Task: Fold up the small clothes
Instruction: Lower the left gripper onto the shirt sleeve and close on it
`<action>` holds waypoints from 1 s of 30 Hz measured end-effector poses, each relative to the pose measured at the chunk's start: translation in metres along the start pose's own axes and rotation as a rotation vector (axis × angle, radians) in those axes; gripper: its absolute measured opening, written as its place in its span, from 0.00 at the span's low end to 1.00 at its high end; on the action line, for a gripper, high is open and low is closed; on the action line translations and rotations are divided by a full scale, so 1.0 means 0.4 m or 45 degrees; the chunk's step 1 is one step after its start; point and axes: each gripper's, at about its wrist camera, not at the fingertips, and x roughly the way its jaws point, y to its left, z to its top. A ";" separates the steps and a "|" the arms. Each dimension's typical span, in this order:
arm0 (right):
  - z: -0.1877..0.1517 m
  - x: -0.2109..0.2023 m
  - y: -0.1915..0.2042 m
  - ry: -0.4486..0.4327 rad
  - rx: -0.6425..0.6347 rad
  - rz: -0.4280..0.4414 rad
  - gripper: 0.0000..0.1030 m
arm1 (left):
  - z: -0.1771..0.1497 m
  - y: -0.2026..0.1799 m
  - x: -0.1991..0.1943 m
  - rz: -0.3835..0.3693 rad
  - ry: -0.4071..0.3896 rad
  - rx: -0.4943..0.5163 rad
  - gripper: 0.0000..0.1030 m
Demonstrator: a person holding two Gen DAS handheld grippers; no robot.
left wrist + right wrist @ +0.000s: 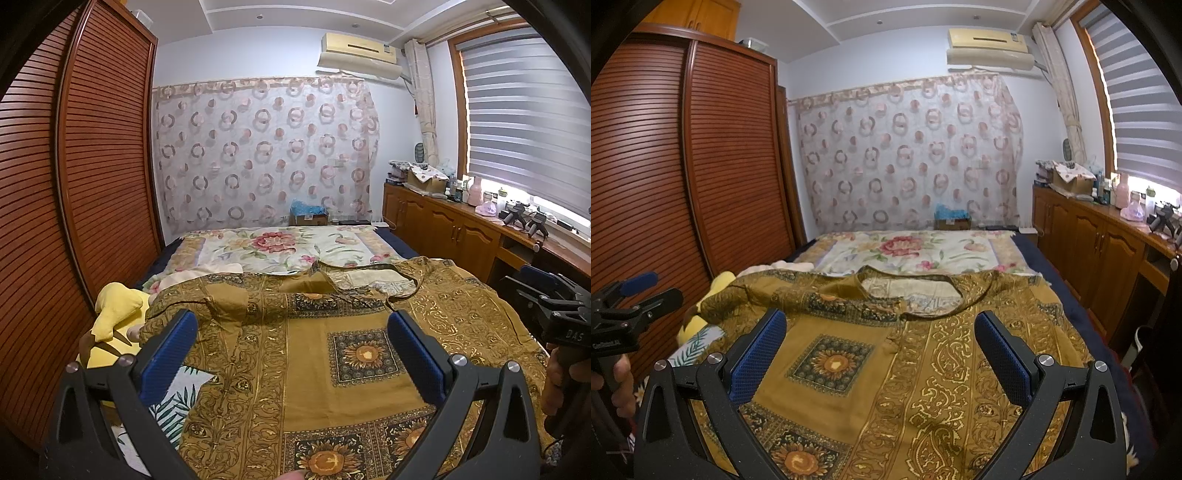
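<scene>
- The left gripper [291, 332] has its two blue-padded fingers [173, 350] spread wide, with nothing between them; it hangs above the garment.
- The right gripper [881, 330] is the same: two blue pads [1001, 354] wide apart, empty, above the garment.
- Each gripper also appears at the edge of the other view, held by a hand [622, 380] on a black handle.
- One garment [332, 354] lies spread flat on the bed [288, 247], directly under both grippers. It is mustard-brown with gold scroll borders and dark squares with sunflowers.
- The neckline [912, 291] of the garment is at the far side from the grippers, and it opens toward the head of the bed.
- One yellow soft toy [114, 317] lies just beside the garment on its left side, partly under its sleeve.
- One flower-printed cover [908, 251] lies on the bed beyond the garment.
- Beyond the bed, one curtain with ring pattern [262, 147] hangs on the far wall, and one air conditioner [358, 55] is above it.
- One wardrobe with slatted brown doors [74, 184] stands left of the bed.
- One low wooden cabinet [1089, 236] runs along the right of the bed, under one window with a striped blind [524, 110]; many small items stand on it, too small to count.
</scene>
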 end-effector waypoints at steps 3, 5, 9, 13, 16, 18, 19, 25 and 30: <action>0.004 -0.001 -0.003 0.001 0.000 0.000 1.00 | 0.003 0.000 -0.002 -0.001 0.001 -0.001 1.00; 0.006 -0.002 -0.005 0.001 -0.001 0.001 1.00 | 0.002 -0.003 -0.002 0.003 0.000 -0.001 1.00; -0.018 0.011 -0.011 0.017 0.011 0.015 1.00 | 0.006 0.000 0.003 0.010 0.027 -0.008 1.00; -0.043 0.041 -0.005 0.044 0.032 0.029 1.00 | -0.015 0.017 0.027 0.025 0.060 -0.015 1.00; -0.051 0.061 -0.016 0.078 0.036 0.038 1.00 | -0.033 0.040 0.058 0.035 0.100 -0.031 1.00; -0.058 0.076 -0.026 0.103 0.037 0.050 1.00 | -0.048 0.059 0.077 0.029 0.128 -0.045 1.00; -0.064 0.082 -0.028 0.114 0.035 0.055 1.00 | -0.056 0.065 0.086 0.030 0.136 -0.050 1.00; -0.103 0.127 -0.019 0.179 0.007 0.100 1.00 | -0.077 0.118 0.113 0.050 0.154 -0.071 1.00; -0.125 0.152 -0.004 0.220 -0.013 0.120 1.00 | -0.093 0.194 0.146 0.085 0.203 -0.067 1.00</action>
